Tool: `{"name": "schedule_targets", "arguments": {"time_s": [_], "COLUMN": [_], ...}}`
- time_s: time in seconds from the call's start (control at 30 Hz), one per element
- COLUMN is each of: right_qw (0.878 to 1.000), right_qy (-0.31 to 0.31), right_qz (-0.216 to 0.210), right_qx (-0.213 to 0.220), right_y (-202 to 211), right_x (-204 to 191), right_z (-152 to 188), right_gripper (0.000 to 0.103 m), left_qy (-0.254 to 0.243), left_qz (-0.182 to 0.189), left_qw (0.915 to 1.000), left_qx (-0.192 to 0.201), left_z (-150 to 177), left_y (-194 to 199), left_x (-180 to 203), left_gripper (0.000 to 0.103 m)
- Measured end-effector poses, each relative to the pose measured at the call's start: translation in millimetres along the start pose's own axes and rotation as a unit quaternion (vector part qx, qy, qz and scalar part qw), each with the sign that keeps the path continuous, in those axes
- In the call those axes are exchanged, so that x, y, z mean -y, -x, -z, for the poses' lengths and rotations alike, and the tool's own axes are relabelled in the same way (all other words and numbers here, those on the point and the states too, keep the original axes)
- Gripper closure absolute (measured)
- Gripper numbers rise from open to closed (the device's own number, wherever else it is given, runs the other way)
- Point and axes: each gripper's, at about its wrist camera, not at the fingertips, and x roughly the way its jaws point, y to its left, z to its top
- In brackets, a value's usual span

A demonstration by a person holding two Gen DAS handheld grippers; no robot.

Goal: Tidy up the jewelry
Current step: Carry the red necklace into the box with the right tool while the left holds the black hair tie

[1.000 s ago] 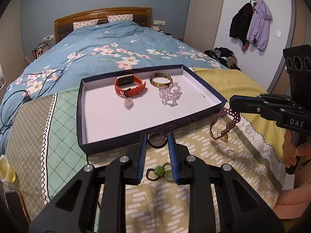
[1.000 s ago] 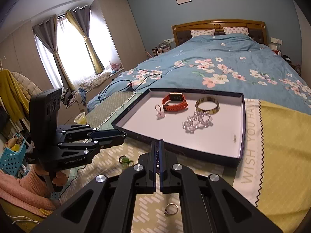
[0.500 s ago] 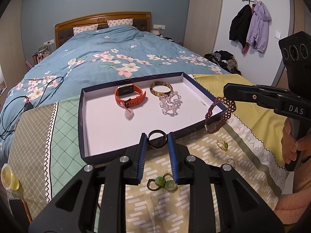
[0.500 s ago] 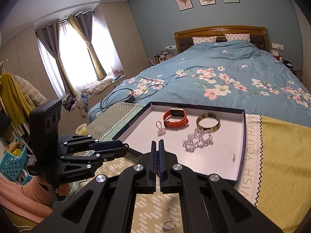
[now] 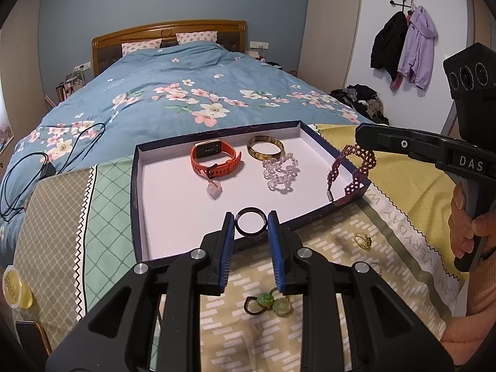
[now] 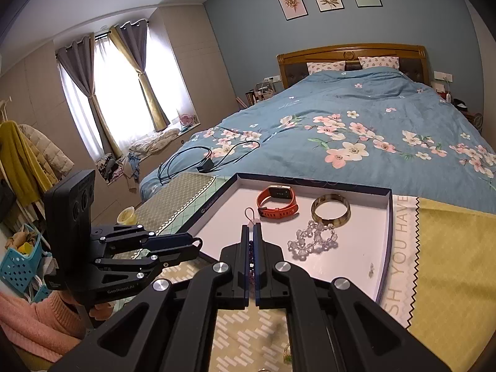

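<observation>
My left gripper (image 5: 250,223) is shut on a black ring (image 5: 251,221) and holds it above the near edge of the dark blue tray (image 5: 135,204). My right gripper (image 6: 251,232) is shut on a purple beaded bracelet (image 5: 350,173), which hangs over the tray's right rim. In the tray lie an orange watch (image 5: 214,158), a pink pendant (image 5: 214,189), a brown bangle (image 5: 265,148) and a clear bead bracelet (image 5: 280,172). On the cloth lie a green bead piece (image 5: 269,303), a gold ring (image 5: 363,240) and a silver ring (image 5: 375,267).
The tray sits on a patterned cloth (image 5: 62,217) at the foot of a blue floral bed (image 5: 186,93). A black cable (image 5: 28,167) lies on the bed at left. A yellow lidded cup (image 5: 12,285) stands at the cloth's left edge.
My right gripper has lifted the purple bracelet off the cloth and carried it up over the tray's right rim. My left gripper has moved a little forward over the tray edge with the black ring.
</observation>
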Motion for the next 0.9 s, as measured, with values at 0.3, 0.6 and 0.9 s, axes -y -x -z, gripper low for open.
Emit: {"name": "schedule_targets", "arguments": {"time_s": [0.3,0.6,0.9], "right_qw": [1.0,1.0,1.0], "right_qy": [-0.005,-0.014,-0.021], "right_qz": [-0.001,-0.005,-0.009], "right_qx": [-0.002,-0.005,-0.012], "right_y": [-12,-25,-37], "right_x": [5,12,16], "right_z": [-8,-14,-16], "right_gripper": [0.102,0.102,0.102], "left_qy": [0.003,0.004,0.006], "left_qz": [-0.003,-0.006,-0.01], "left_qw": [1.0,0.9999,0.9998], "left_qx": [-0.005,-0.01,-0.015], "left_z": [-6,-12,-15], "left_y": [-11,-20,-27], "left_x": [-6,-9,-12], "left_gripper": [0.081,0.081,0.081]}}
